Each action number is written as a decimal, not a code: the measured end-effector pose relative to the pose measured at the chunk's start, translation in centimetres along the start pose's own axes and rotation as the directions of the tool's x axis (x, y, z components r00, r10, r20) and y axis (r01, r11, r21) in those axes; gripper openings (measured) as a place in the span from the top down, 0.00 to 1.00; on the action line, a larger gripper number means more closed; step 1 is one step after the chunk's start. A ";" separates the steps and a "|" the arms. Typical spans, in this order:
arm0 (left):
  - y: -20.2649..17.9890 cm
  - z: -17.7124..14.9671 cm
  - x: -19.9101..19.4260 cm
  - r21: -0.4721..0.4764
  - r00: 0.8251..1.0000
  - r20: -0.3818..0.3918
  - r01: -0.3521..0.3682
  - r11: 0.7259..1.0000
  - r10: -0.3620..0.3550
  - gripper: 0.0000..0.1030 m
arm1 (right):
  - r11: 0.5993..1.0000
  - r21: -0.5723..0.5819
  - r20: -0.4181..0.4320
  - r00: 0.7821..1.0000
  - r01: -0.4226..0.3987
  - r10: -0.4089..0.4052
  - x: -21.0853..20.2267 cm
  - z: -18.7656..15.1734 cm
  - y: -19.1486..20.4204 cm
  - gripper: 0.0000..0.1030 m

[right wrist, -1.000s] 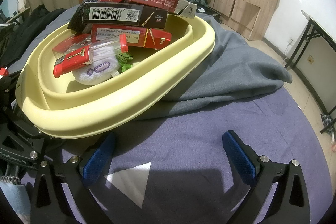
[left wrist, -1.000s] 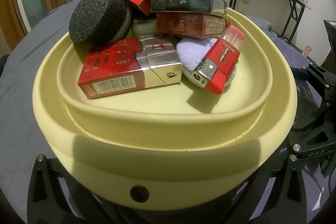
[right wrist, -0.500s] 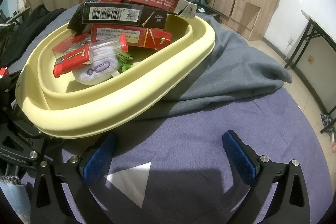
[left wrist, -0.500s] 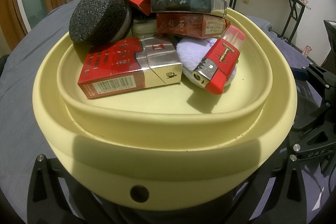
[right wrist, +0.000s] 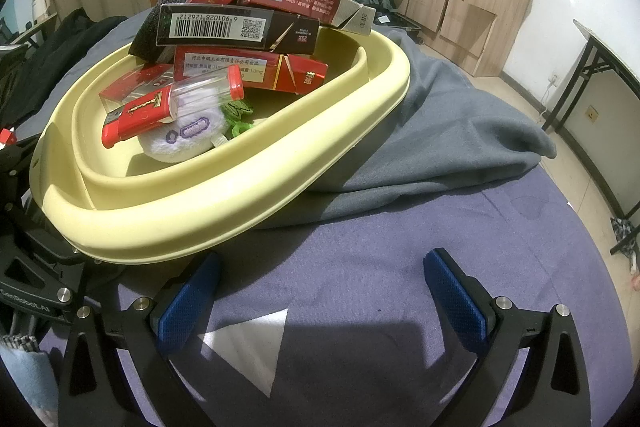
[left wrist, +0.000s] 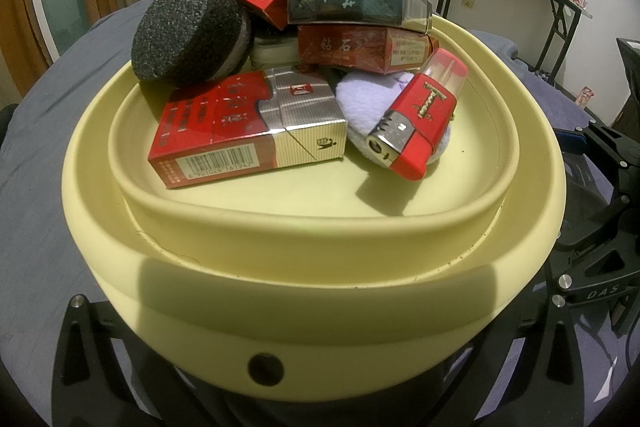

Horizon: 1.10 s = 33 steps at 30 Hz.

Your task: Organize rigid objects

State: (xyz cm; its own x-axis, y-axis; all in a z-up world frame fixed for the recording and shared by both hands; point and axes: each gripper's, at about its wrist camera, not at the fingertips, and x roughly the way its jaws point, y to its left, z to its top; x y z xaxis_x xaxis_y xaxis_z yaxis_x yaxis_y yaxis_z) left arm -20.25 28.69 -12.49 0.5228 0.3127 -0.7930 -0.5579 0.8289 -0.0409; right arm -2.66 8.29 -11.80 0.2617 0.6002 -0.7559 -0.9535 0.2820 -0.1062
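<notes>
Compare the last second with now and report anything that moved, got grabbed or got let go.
Nothing visibly changed. The yellow basin sits in the same spot against the left gripper, its pile of cigarette packs, lighter and black sponge undisturbed. The right gripper stays open and empty over the purple cloth.
</notes>
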 end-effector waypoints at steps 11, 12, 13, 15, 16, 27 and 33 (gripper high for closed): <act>0.0 0.0 0.0 0.000 1.000 0.000 0.000 1.000 0.000 0.00 | 1.000 -0.001 0.000 1.000 0.001 -0.001 0.0 0.0 0.0 0.00; 0.0 0.0 0.0 0.000 1.000 0.000 0.000 1.000 0.000 0.00 | 1.000 -0.001 0.000 1.000 0.002 -0.002 0.0 0.0 -0.1 0.00; 0.0 0.0 0.0 0.000 1.000 0.000 0.000 1.000 0.000 0.00 | 1.000 0.001 0.000 1.000 -0.001 0.001 0.0 0.0 0.0 0.00; 0.0 0.0 0.0 0.000 1.000 0.000 0.000 1.000 0.000 0.00 | 1.000 0.000 0.000 1.000 0.000 0.000 0.0 0.0 -0.1 0.00; 0.0 0.0 0.0 0.000 1.000 0.000 0.000 1.000 0.000 0.00 | 1.000 0.000 0.000 1.000 0.000 0.000 0.0 0.0 0.0 0.00; 0.0 0.0 0.0 0.000 1.000 0.000 0.000 1.000 0.000 0.00 | 1.000 0.000 0.000 1.000 0.001 -0.001 0.0 0.0 0.0 0.00; 0.0 0.0 0.0 0.000 1.000 0.000 0.000 1.000 0.000 0.00 | 1.000 0.000 0.000 1.000 0.000 0.000 0.0 0.0 0.0 0.00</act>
State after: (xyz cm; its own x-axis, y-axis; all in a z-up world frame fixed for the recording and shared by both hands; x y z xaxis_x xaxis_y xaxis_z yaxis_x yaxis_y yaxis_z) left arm -20.23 28.69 -12.48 0.5228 0.3127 -0.7930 -0.5580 0.8288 -0.0411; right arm -2.68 8.33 -11.81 0.2618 0.6001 -0.7559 -0.9534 0.2823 -0.1061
